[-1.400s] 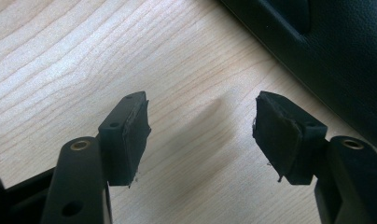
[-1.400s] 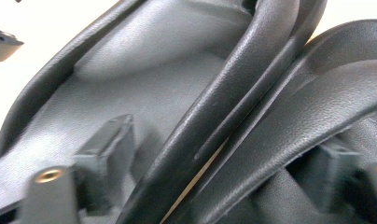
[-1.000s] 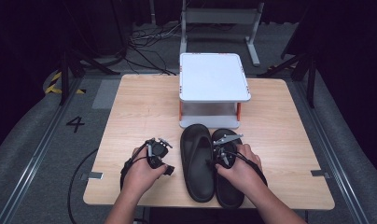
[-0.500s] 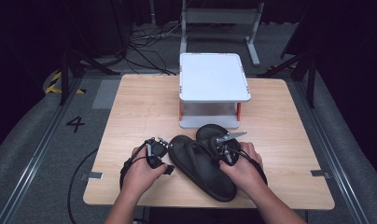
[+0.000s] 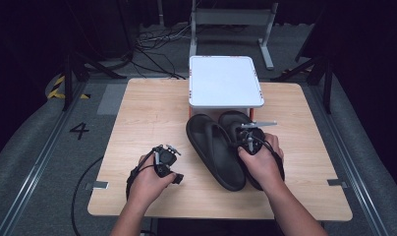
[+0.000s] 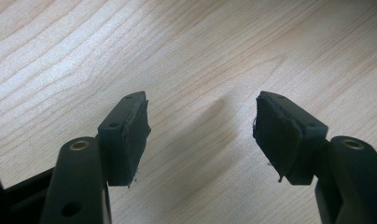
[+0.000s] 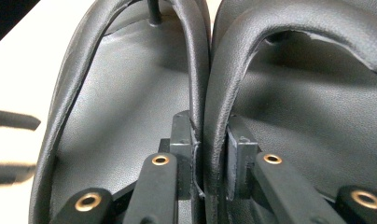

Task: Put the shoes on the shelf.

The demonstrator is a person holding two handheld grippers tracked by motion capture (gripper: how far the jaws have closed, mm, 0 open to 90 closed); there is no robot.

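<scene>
Two black thong sandals lie side by side on the wooden table (image 5: 147,108), the left sandal (image 5: 213,150) angled and the right sandal (image 5: 233,120) partly under my hand. My right gripper (image 5: 243,142) has just been closing and is shut on their straps. In the right gripper view the left strap (image 7: 196,70) and right strap (image 7: 224,93) are pressed together between the pads of that gripper (image 7: 210,140). My left gripper (image 5: 161,153) rests low at the front left, apart from the sandals. Its jaws (image 6: 200,133) stand open over bare wood.
A white two-tier stand (image 5: 225,81) with orange legs sits at the table's far middle, just beyond the sandals' toes. Bare wood stretches left and right of it. Cables and a metal frame lie on the floor behind the table.
My right hand has lifted and carried both sandals away from me, toward the white stand; the left sandal has swung to a slant. The left hand has stayed put.
</scene>
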